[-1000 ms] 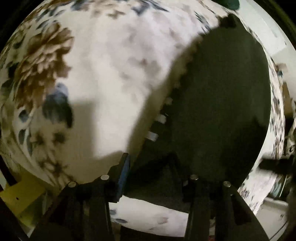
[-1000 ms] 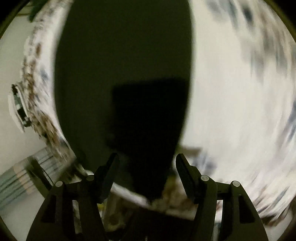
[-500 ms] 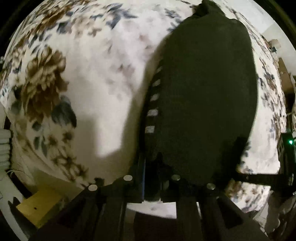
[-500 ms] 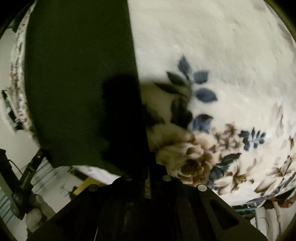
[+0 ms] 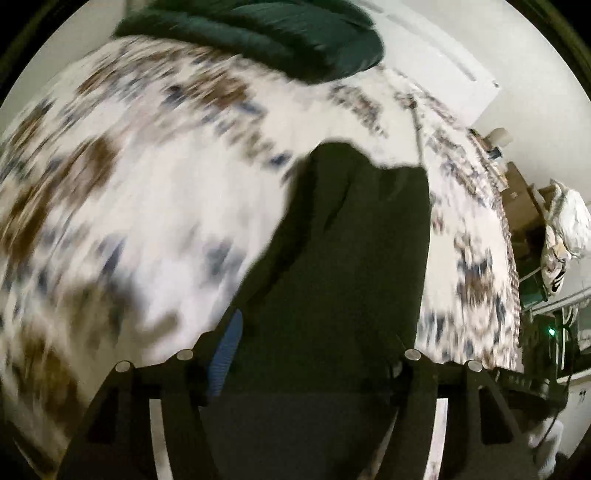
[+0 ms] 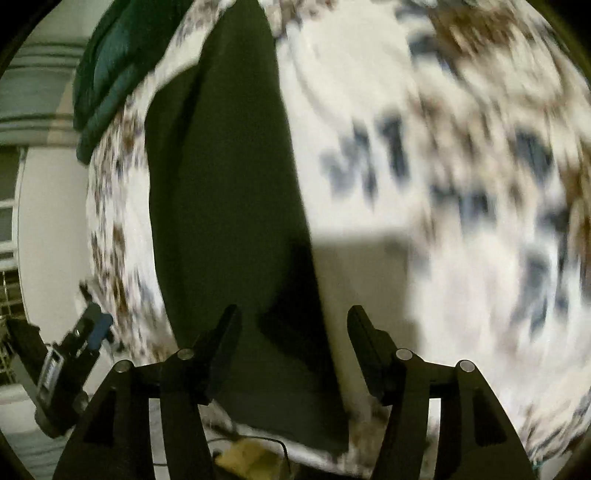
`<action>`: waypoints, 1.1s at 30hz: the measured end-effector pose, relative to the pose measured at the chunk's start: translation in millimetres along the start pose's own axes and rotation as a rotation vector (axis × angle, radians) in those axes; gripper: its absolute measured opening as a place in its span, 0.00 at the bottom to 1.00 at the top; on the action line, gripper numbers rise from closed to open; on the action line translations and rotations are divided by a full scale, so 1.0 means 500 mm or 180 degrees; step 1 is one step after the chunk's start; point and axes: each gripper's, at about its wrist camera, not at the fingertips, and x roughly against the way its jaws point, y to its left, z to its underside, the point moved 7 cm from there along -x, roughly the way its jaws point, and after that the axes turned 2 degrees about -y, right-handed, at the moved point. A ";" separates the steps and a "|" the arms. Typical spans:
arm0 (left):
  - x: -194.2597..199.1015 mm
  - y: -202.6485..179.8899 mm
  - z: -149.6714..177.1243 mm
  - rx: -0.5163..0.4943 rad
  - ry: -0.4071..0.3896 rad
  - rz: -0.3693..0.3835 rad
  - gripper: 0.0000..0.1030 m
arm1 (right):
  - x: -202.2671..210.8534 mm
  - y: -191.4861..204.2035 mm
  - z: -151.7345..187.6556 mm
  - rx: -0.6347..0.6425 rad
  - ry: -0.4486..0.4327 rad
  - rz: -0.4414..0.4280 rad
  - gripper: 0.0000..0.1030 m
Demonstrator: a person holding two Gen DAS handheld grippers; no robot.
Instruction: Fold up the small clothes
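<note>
A small dark green garment [image 5: 343,258] lies flat on a white floral bedspread [image 5: 147,192]. It also shows in the right wrist view [image 6: 221,184] as a long dark strip. My left gripper [image 5: 310,339] is open, its jaws wide apart over the near end of the garment, with the blue pad of the left finger [image 5: 227,350] showing. My right gripper [image 6: 293,332] is open above the garment's near right edge, holding nothing. Both views are motion-blurred.
A dark teal quilted cover [image 5: 266,33] lies at the far end of the bed, also in the right wrist view [image 6: 107,70]. The other gripper [image 6: 74,362] shows at lower left. Shelves and white cloth [image 5: 565,229] stand at the right.
Both grippers were shut on the garment's near edge half a second ago. Now both have opened, let go and pulled up and back; the garment lies longer and flatter.
</note>
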 end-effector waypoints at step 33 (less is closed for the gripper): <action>-0.304 0.014 -0.231 0.0007 0.0757 0.1138 0.40 | -0.135 0.060 -0.291 -0.0132 -0.0101 0.0137 0.48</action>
